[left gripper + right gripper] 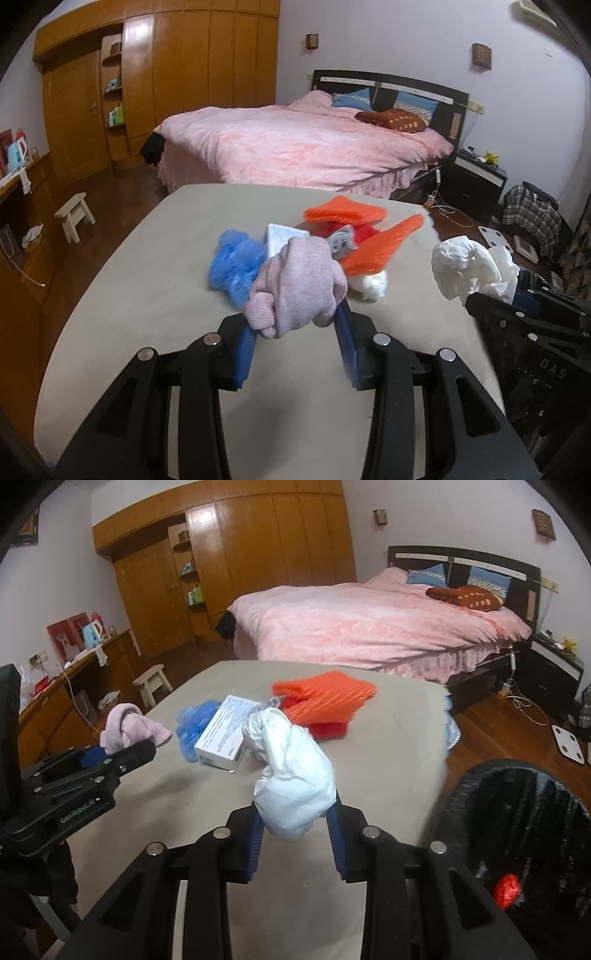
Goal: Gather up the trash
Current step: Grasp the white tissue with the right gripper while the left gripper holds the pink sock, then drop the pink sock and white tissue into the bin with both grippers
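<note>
My left gripper (295, 317) is shut on a pink knitted cloth (295, 288) and holds it above the beige table (147, 295). My right gripper (295, 812) is shut on a crumpled white paper wad (291, 775) above the table's near right part; the wad also shows in the left wrist view (469, 269). On the table lie a blue plastic bag (192, 723), a white box (225, 734), orange mesh cloths (325, 698) over a red item (328, 731), and a small white wad (373, 286). A black mesh bin (524, 842) stands right of the table with a red scrap (508, 890) inside.
A bed with a pink cover (369, 627) stands behind the table. A small wooden stool (151, 683) is on the floor to the left, near a wooden counter (55, 701). A white scale (570, 744) and cables lie on the floor at right.
</note>
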